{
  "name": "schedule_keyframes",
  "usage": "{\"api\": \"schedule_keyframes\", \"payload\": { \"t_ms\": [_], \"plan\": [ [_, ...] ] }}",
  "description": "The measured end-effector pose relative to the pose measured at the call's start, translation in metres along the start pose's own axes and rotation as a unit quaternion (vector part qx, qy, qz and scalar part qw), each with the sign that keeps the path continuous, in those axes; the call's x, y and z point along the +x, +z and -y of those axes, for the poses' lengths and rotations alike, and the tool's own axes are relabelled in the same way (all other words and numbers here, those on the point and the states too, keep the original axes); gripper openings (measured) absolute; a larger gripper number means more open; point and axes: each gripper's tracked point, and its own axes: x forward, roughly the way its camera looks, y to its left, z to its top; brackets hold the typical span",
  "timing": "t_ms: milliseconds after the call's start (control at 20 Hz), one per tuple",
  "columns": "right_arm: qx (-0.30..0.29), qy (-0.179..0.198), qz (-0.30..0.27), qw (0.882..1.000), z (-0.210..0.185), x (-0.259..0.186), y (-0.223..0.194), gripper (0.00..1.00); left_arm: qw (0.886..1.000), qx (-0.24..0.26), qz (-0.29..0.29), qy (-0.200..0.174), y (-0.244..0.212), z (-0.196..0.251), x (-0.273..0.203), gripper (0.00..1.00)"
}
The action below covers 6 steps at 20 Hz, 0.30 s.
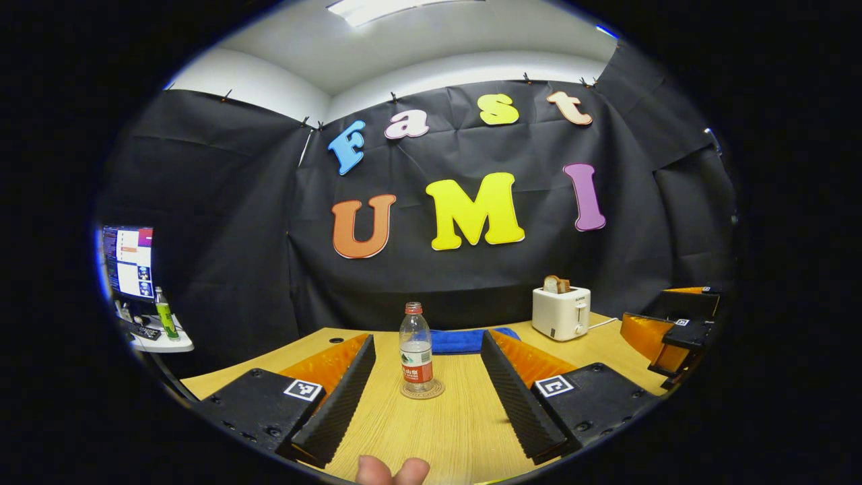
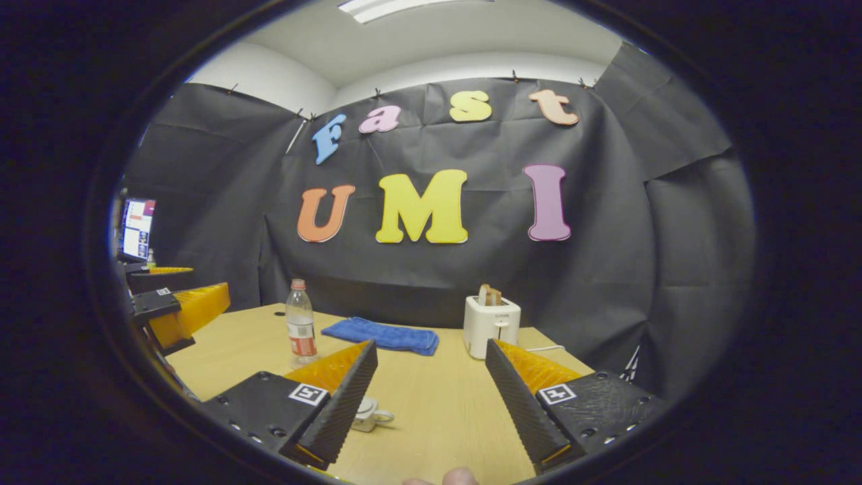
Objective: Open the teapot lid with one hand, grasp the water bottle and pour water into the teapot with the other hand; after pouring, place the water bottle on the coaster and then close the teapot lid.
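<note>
Black cloth backs a wooden desk (image 1: pixel 465 431) in both views. At the bottom of the left gripper view, the left hand-held gripper (image 1: pixel 431 397) hangs above the desk with its jaws wide and nothing between them. Centred between its fingers and farther off, the bottle (image 1: pixel 415 350) stands upright on a round coaster (image 1: pixel 422 390). Behind it lies a blue cloth (image 1: pixel 461 340), and a white toaster (image 1: pixel 561 312) sits right of centre. The right hand-held gripper (image 2: pixel 431 397) is likewise wide and empty at the bottom of the right gripper view. Just beside its left finger, lower centre, a white teapot (image 2: pixel 369 413) peeks out, partly hidden. At the left edge of this view the left hand-held gripper appears farther off.
</note>
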Motion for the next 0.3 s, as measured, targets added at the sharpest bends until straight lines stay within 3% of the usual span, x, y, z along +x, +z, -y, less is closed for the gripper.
{"api": "schedule_keyframes", "payload": {
  "t_ms": [300],
  "plan": [
    [-0.008, -0.012, 0.008, 1.000, -0.0095, -0.0044, 0.0092, 0.97, 1.000, -0.007, -0.021, -0.001, -0.0087, -0.0076, 0.0027, 0.99]
  ]
}}
